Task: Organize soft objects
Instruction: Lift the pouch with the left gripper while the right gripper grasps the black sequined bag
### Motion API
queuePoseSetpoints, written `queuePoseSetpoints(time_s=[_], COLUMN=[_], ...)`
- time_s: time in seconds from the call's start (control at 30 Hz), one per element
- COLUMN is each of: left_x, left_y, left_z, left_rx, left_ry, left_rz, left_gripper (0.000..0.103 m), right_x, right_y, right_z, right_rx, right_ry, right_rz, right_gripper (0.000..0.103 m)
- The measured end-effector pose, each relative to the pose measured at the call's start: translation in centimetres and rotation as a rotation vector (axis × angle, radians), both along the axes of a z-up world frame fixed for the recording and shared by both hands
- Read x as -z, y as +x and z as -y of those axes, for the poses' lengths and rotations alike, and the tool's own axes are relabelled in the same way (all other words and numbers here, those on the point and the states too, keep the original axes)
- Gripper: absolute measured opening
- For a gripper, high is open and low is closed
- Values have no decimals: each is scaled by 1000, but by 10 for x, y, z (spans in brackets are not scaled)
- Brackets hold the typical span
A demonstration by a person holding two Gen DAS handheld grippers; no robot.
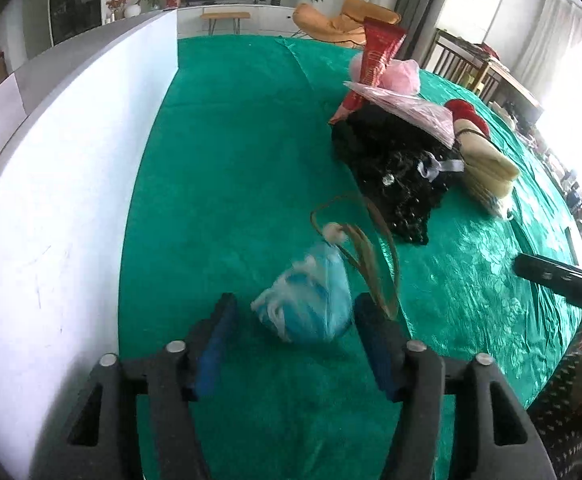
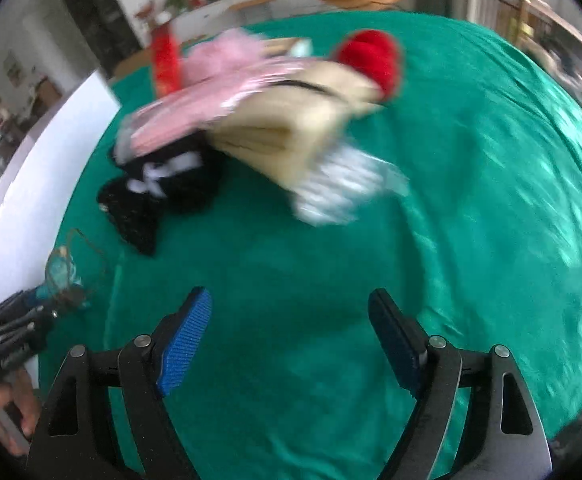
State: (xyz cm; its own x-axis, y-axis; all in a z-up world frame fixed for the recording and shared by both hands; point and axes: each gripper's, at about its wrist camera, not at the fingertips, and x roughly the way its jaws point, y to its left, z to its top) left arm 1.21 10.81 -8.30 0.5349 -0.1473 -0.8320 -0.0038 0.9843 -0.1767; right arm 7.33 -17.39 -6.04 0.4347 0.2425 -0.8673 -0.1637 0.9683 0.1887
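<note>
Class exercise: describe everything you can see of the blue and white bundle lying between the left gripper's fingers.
The blue and white bundle is a soft, rounded lump, seemingly fabric in thin clear wrap, with a white tuft on top. It rests on the green cloth, apart from the clothes pile. Thin brown cords loop beside it. The left gripper straddles it, pads not visibly pressing.

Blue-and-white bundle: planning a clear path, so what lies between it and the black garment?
In the left wrist view, thin brown cords cross bare green cloth between bundle and garment.
</note>
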Motion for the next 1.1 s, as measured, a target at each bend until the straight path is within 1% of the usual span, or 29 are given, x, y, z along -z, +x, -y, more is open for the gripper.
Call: queuePoseSetpoints(time_s=[0.03,0.07,0.13,0.23,0.3,0.4,0.43,0.47,0.57,0.63,0.7,0.73,0.8,0.87,0.9,0.93,1.0,1.03,1.1], left_x=[0,0,0,-4,-5,-2,-1,1,1,1,0,0,-1,-1,-1,-1,-2,-2,-2], left_y=[0,0,1,5,10,17,17,16,10,7,5,3,2,2,1,0,0,-2,-1], left_z=[2,4,8,11,12,11,11,9,5,3,-2,-5,-10,-11,-10,-8,-7,-5,-2], left_rx=[9,17,26,31,26,5,-6,-20,-28,-26,-24,-29,-34,-26,-22,-12,-8,-9,-10], left_ry=[3,10,25,25,33,59,70,80,82,79,66,54,33,16,11,-3,-22,-25,-17], left_rz=[5,9,11,28,38,36,34,32,39,34,29,29,29,27,29,30,32,33,32], left_gripper=[67,67,67,67,67,67,65,52,45,44,43,43,43,43,43,43,43,43,43], right_x=[-2,-4,-7,-1,-2,-3,-2,-1,0,5,9,9,4,-1,1,1,-3,-3,-8], right_y=[-4,-6,-8,-4,3,26,37,47,62,65,60,50,29,5,-1,-8,-18,-16,-14], right_z=[10,14,12,-20,-38,-69,-80,-91,-119,-124,-112,-99,-76,-38,-17,8,46,52,55], right_rx=[12,13,-15,-75,-91,-72,-60,-42,-21,-6,14,21,15,44,81,122,165,169,116], right_ry=[25,49,99,140,181,251,269,270,227,148,103,79,31,-30,-57,-63,-2,18,68], right_rz=[-2,-4,-8,-13,-13,-23,-40,-59,-59,-63,-71,-68,-38,14,29,38,35,30,18], right_gripper=[84,84,84,84,84,84,84,84,84,84,84,84,84,84,84,84,84,84,85])
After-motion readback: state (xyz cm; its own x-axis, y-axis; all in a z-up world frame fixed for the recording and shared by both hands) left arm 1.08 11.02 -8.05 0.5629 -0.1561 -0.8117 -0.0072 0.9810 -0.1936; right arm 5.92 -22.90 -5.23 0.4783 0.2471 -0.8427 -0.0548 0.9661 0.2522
